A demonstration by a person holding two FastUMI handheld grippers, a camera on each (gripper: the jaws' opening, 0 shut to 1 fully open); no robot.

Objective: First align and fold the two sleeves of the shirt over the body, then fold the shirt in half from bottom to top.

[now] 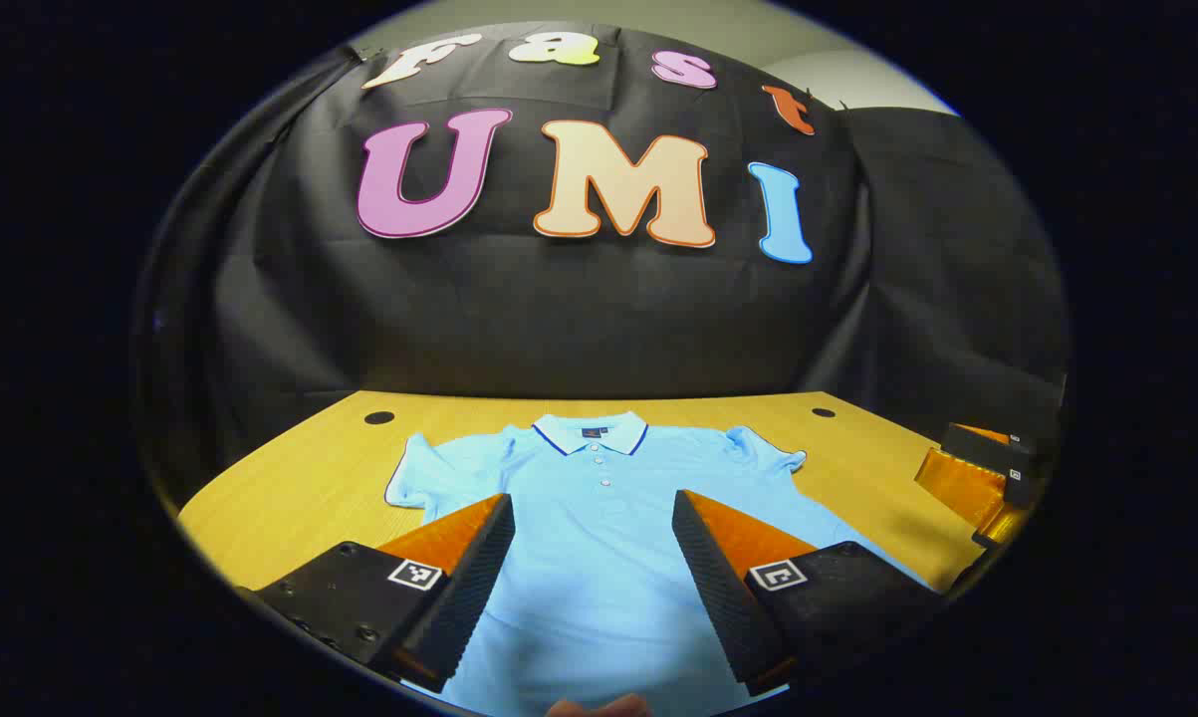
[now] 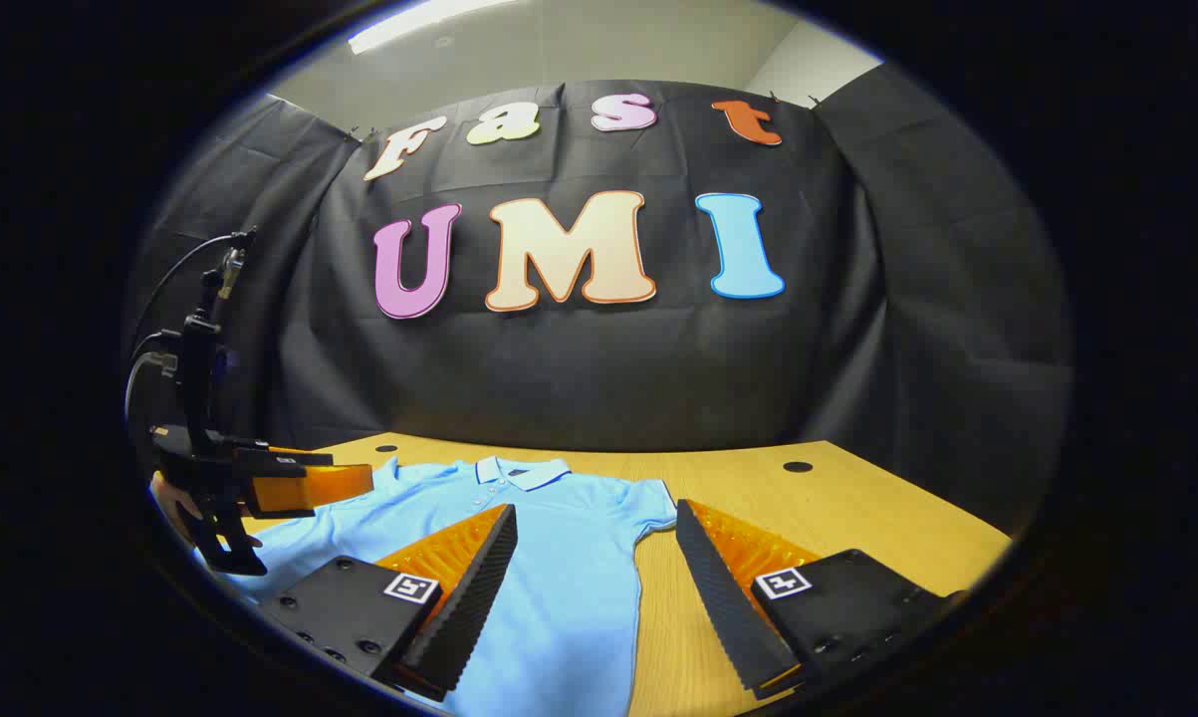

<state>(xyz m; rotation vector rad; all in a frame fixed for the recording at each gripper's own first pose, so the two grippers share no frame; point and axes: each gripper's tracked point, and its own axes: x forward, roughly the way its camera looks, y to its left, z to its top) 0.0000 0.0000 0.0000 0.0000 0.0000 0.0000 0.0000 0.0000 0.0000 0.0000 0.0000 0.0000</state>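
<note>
Left gripper view: jaws wide, empty.

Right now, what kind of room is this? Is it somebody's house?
Probably not a house. It looks like a small recording booth: black cloth hangs as the wall behind a wooden table, and a light blue shirt lies flat on it between two open hand-held grippers, left gripper and right gripper.

The shirt [image 1: 599, 558] is soft matt cloth, smooth with faint creases, its collar [image 1: 589, 435] ribbed knit and its buttons [image 1: 600, 463] glossy plastic. The table [image 1: 290, 488] looks like wood-grain laminate with a slight sheen. At the bottom of the frame, each claw's fingers [image 1: 479, 588] carry ridged, matt pads on hard plastic bodies.
</note>
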